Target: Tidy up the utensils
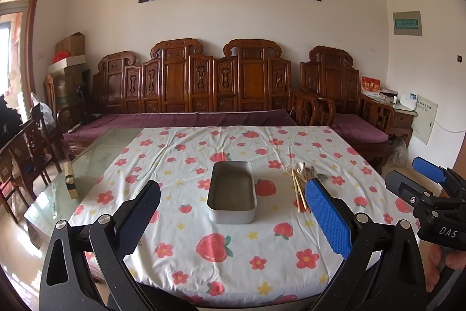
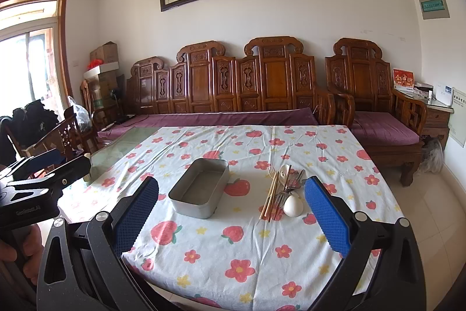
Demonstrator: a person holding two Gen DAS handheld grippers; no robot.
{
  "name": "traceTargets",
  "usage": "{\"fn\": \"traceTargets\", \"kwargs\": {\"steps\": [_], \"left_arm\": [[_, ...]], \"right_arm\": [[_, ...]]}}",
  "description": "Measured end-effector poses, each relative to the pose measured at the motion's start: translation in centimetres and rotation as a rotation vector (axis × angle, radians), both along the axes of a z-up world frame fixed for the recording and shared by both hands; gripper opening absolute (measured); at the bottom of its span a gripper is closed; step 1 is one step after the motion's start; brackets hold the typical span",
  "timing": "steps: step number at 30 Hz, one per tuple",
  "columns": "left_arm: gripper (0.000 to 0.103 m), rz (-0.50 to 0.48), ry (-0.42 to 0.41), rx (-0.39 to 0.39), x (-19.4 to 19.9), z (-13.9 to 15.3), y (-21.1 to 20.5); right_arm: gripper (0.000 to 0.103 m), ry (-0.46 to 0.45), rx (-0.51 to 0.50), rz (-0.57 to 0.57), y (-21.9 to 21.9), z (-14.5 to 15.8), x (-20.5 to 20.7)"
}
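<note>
On the cloth-covered surface [image 2: 221,247]: metal tin [image 2: 199,191], empty, with the utensil pile [image 2: 281,194] just beside it to the right. Pile holds chopsticks [image 2: 270,198], forks, spoons and one white ceramic spoon [image 2: 292,206]. Likely light, stiff, slippery; the ceramic fragile. Best pinched mid-handle, one at a time. Left gripper [image 1: 233,220] and right gripper [image 2: 231,216]: jaws spread wide, holding nothing.

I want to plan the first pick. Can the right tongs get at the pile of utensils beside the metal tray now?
Probably yes. The right tongs stand open and empty, and only bare flowered tablecloth lies before the pile of chopsticks, forks and spoons.
</note>
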State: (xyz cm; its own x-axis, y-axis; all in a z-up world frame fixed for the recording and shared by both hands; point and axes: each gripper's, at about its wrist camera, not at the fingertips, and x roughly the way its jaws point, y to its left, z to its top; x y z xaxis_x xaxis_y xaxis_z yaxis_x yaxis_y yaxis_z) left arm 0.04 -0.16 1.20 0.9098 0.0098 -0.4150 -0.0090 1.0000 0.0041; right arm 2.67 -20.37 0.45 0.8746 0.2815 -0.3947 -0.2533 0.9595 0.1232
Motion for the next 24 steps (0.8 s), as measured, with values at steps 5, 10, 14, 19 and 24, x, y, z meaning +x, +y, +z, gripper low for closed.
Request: {"fn": "traceTargets", "kwargs": {"steps": [5,10,14,19,24], "left_arm": [[0.097,0.002,-0.003,0.0,0.09,0.07,0.29],[0.097,0.004,-0.004,0.0,0.13,0.27,0.31],[0.097,0.002,-0.006,0.002,0.07,0.16,0.26],[0.097,0.003,-0.009,0.002,0.13,0.6,0.33],[0.097,0.003,-0.01,0.002,0.04,0.55,0.3]], "right_arm": [[0.1,-0.001,0.001,-0.001,-0.03,0.06,-0.01],[0.1,-0.002,0.001,0.0,-0.03,0.08,-0.04],[0.1,-0.001,0.0,-0.001,-0.02,0.09,-0.05],[0.1,-0.002,0.002,0.0,-0.05,0.14,-0.11],[0.1,-0.002,0.003,0.0,-0.09,0.2,-0.17]]}}
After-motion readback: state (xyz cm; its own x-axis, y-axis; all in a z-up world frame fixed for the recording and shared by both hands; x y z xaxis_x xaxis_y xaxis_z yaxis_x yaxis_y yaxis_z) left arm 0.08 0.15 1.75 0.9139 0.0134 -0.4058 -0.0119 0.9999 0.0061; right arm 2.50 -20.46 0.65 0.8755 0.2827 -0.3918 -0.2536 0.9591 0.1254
